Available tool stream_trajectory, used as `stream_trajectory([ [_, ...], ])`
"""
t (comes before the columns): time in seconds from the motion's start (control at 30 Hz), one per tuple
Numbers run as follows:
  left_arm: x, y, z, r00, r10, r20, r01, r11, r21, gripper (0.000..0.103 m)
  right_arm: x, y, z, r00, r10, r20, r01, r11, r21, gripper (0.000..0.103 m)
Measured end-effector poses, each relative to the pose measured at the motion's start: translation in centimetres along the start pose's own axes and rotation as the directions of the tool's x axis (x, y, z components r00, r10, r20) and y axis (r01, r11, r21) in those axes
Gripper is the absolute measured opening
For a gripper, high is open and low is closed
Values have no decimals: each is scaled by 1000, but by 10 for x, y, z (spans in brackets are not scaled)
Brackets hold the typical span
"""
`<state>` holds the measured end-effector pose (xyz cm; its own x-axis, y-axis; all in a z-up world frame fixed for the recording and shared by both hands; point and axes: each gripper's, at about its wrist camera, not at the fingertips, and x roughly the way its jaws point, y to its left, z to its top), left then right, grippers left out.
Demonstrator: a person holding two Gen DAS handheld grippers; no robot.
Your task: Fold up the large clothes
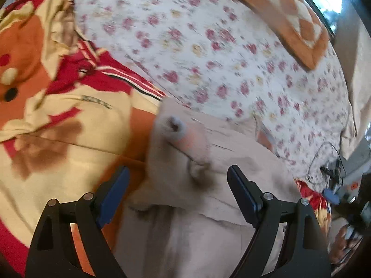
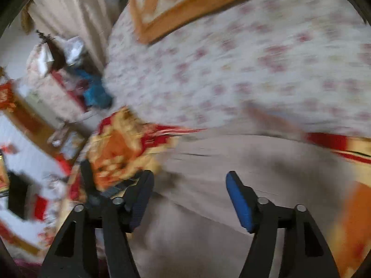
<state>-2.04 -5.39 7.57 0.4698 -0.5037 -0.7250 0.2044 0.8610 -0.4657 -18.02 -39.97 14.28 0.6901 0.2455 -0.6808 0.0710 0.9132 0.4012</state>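
A large beige garment [image 1: 231,162] lies bunched on the bed, partly over a red, cream and orange blanket [image 1: 69,120]. A blurred pale fold of it with a dark hollow [image 1: 174,127] sticks up near its far edge. My left gripper [image 1: 178,173] hovers over the garment with its jaws wide apart, the blue pads [image 1: 118,190] touching nothing. In the right wrist view the same beige garment [image 2: 231,162] fills the lower middle. My right gripper [image 2: 190,178] is open above it, with no cloth between its pads [image 2: 238,203]. That view is heavily motion-blurred.
A white sheet with pink flowers [image 1: 208,46] covers the bed beyond the garment. An orange and cream checked pillow [image 1: 289,16] lies at the far side. Past the bed edge are cables [image 1: 329,166], beige curtains [image 2: 74,4] and cluttered furniture [image 2: 58,74].
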Motion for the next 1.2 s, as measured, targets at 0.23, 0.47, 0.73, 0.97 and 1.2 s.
stream_trajectory([
  [0.23,35,-10,-16,996,68,-60,-66,997,31,86,-26,-75,-68,956,-291,-30,292,956,35,69],
  [0.47,41,-15,-21,993,109,-52,-105,992,68,86,15,-77,-79,948,-308,-81,304,951,-63,56],
  [0.73,39,-19,-22,994,93,-64,-88,993,78,86,-10,-93,-75,903,-429,31,425,901,87,5],
  [0.97,38,-19,-21,993,89,-73,-84,994,72,86,-17,-103,-97,904,-423,-56,427,895,129,15],
  [1.2,32,-19,-10,999,-7,-50,8,1000,26,88,-51,-135,-79,934,-354,40,311,866,391,65],
])
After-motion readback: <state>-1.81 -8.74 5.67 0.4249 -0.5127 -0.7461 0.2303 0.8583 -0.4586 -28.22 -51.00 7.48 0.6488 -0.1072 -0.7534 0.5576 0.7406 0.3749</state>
